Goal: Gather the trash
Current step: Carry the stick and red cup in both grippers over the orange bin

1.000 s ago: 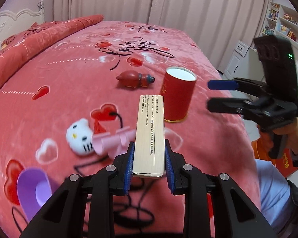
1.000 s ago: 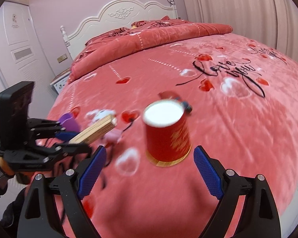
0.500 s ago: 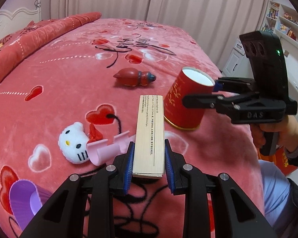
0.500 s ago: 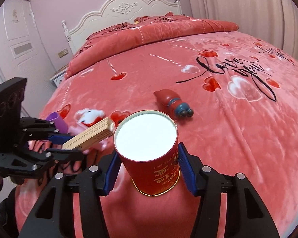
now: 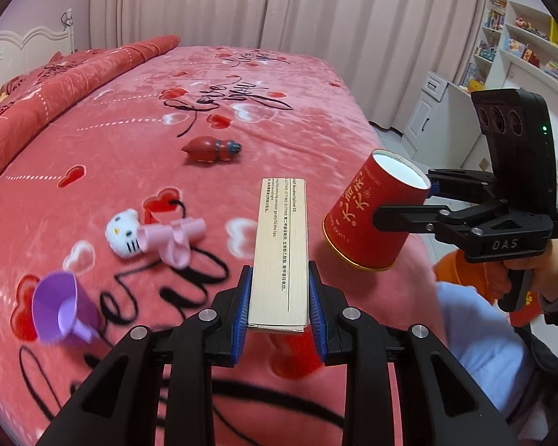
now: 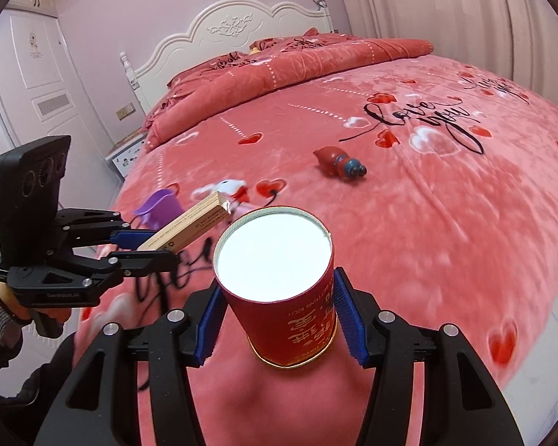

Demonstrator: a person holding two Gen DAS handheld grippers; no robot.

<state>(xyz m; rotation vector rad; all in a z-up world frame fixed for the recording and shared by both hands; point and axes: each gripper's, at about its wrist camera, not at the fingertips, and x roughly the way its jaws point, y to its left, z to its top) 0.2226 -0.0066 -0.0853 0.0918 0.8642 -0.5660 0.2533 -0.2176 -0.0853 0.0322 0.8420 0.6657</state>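
Note:
My left gripper (image 5: 279, 299) is shut on a long beige cardboard box (image 5: 281, 245) with printed text, held above the bed. It also shows in the right wrist view (image 6: 189, 225). My right gripper (image 6: 279, 316) is shut on a red cylindrical canister (image 6: 279, 271) with a white lid, lifted off the bed and tilted. The canister (image 5: 372, 212) shows at the right of the left wrist view, held by the right gripper (image 5: 405, 204).
On the pink bedspread (image 5: 111, 130) lie a red and blue toy (image 5: 210, 148), a Hello Kitty plush (image 5: 122, 230), a pink plastic piece (image 5: 175, 238) and a purple cup (image 5: 63, 308). Shelves (image 5: 520, 44) stand at the right. A white headboard (image 6: 234, 33) stands at the far end.
My right gripper closed on the red canister and lifted it off the bed, tilting it. My left gripper still holds the box and has risen slightly.

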